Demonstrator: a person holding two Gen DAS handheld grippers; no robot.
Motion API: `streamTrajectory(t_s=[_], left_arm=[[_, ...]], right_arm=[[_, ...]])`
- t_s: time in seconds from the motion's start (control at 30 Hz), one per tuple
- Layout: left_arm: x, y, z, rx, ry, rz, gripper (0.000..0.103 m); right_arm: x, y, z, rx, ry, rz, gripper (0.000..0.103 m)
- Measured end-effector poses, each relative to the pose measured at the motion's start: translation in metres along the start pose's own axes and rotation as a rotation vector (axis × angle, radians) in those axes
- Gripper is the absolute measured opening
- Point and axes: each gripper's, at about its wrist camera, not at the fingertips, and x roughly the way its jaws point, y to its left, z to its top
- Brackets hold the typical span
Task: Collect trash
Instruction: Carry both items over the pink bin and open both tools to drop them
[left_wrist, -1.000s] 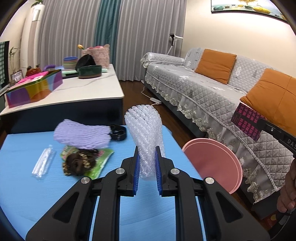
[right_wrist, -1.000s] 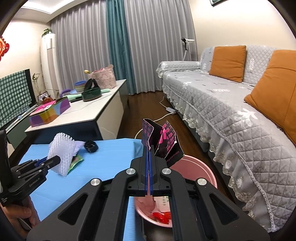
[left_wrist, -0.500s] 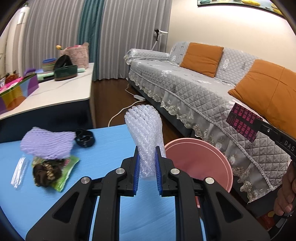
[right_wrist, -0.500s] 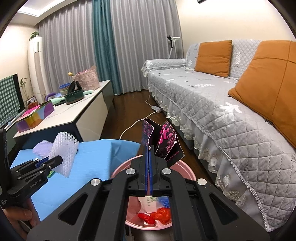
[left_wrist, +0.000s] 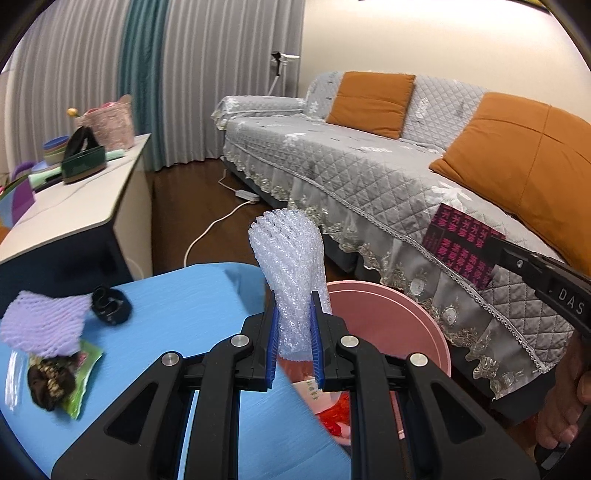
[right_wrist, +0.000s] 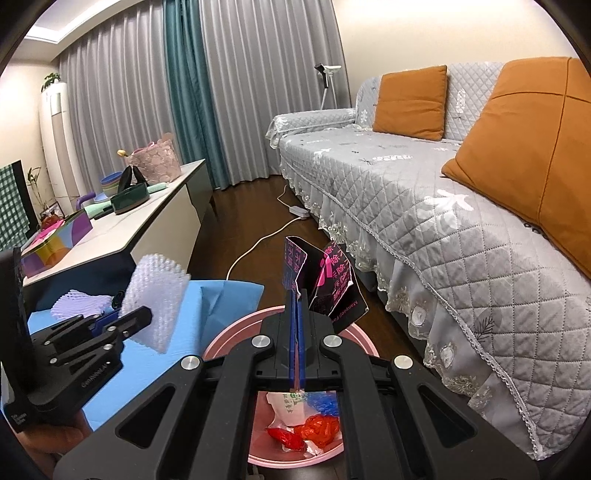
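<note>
My left gripper is shut on a white foam net sleeve and holds it upright over the table's right edge, beside the pink trash bin. It also shows in the right wrist view. My right gripper is shut on a black and pink torn wrapper above the pink bin, which holds red and white trash. The wrapper also shows in the left wrist view.
On the blue table lie a purple foam net, a black hair tie, a green wrapper with a brown scrunchie and a clear bag. A grey sofa stands right, a white counter behind.
Both grippers have swung right toward the pink bin with their loads. The bin's inside has come into view under the left gripper.
</note>
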Motion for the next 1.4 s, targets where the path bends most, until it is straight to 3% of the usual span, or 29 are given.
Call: streamTrajectory(t_s=[0.8,0.83,0.87,0.93,1.0,1.4], left_arm=[[0.045,-0.014,0.005,0.016,0.053,-0.042,0.016],[0.046,-0.014,0.005,0.017,0.06,-0.047,0.018],[0.048,-0.014,0.005,0.018,0.072,-0.054,0.028],[0.048,-0.014,0.004,0.022,0.08,-0.043,0.042],[0.044,-0.011,0.004,0.014,0.075,-0.035,0.042],[-0.019,0.019,0.002,-0.012,0.019,0.023,0.042]], right_arm=[[0.026,-0.004,-0.006,-0.001,0.051,-0.018,0.003],[0.027,-0.004,-0.006,-0.001,0.057,-0.018,0.006],[0.028,-0.003,-0.007,-0.002,0.067,-0.021,0.009],[0.03,-0.004,-0.008,0.001,0.079,-0.035,0.037],[0.03,-0.006,-0.008,0.014,0.077,-0.045,0.045],[0.015,0.014,0.0,0.026,0.042,-0.002,0.045]])
